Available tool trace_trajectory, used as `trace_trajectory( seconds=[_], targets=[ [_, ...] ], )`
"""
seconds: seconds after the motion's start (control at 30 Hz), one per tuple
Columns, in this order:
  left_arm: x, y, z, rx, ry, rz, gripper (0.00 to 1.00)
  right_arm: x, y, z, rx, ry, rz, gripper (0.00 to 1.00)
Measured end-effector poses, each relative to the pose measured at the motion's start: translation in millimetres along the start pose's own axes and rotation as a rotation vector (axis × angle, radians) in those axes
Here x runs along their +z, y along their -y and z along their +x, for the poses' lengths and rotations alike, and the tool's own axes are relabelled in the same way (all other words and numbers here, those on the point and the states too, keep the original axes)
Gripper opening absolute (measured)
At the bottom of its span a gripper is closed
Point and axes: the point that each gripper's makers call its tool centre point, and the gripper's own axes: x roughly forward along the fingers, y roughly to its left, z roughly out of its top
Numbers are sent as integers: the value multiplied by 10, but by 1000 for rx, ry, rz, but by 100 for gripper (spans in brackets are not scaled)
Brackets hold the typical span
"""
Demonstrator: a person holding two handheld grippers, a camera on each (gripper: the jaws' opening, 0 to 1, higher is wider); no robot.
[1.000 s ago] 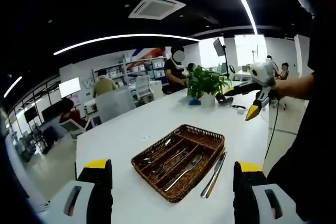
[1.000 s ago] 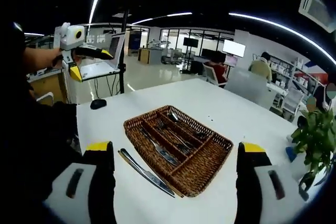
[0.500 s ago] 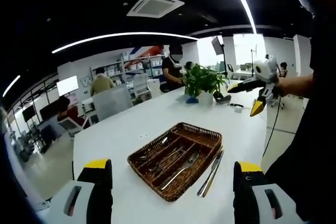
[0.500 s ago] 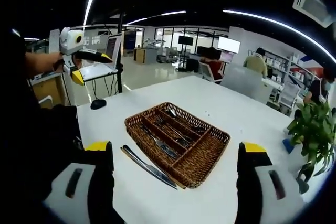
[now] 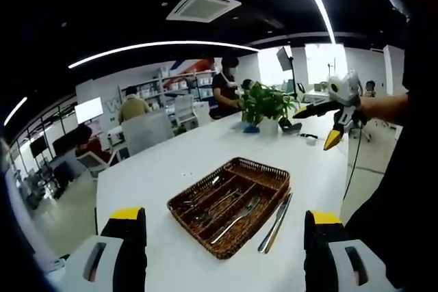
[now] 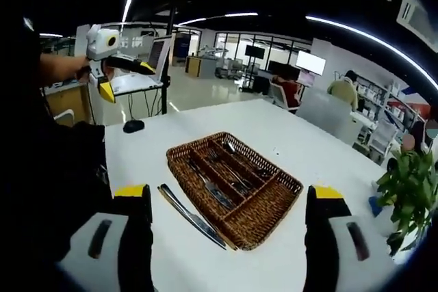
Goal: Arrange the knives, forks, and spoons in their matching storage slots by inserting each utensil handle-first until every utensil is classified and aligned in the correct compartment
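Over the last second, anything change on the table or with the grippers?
Nothing grasped or released. Both grippers stay raised and open; the views only drifted slightly with the hands. The wicker tray sits where it was on the white table, utensils inside, and the knives still lie outside beside its long edge.

A: Basket [image 6: 268, 204] — woven wicker, brown, rough ribbed weave, matt. Same in the left gripper view [image 5: 267, 171].

B: Cutlery [image 6: 217, 196] inside it — bright metal, glossy. Knife [image 6: 190, 215] lying beside the basket, also polished metal, catching light.

A: Table [image 5: 171, 162] — smooth white top, faint sheen.

B: Left gripper [image 5: 223, 251] — matt black jaws with yellow tips, looks like plastic; pale grey smooth body. Right gripper [image 6: 229, 234] the same.

A: Plant [image 5: 263, 104] — leafy green, slightly glossy leaves.
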Motion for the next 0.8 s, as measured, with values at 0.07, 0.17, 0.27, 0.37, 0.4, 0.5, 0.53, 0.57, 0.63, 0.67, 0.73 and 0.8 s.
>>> trace_trajectory(
  seconds=[0.07,0.17,0.27,0.37,0.4,0.5,0.53,0.57,0.63,0.67,0.73,0.8],
  targets=[
    [-26,0,3,0,-8,5,100,-27,-12,53,11,-14,-11,88],
    [-38,-2,1,1,-7,0,100,-125,-50,141,30,-48,-30,85],
    [-58,-18,-11,4,-8,-4,100,-159,-98,189,49,-50,-27,82],
    [-88,-33,-27,6,-16,-7,100,-231,-148,258,70,-75,-48,77],
    [-91,-38,-33,6,-16,-8,100,-241,-145,279,73,-79,-52,76],
    [-120,-62,-45,10,-23,-13,100,-235,-145,356,81,-82,-60,74],
    [-132,-67,-43,11,-26,-14,100,-228,-152,379,87,-82,-62,73],
    [-151,-78,-37,11,-30,-15,100,-228,-170,411,99,-88,-69,71],
    [-158,-83,-32,11,-31,-14,100,-229,-196,464,112,-96,-93,70],
    [-162,-81,-28,8,-31,-16,100,-224,-212,481,121,-98,-103,69],
    [-158,-79,-25,6,-34,-11,100,-225,-227,519,127,-101,-115,70],
    [-169,-80,-27,5,-41,-5,100,-235,-240,556,139,-110,-122,69]
  ],
)
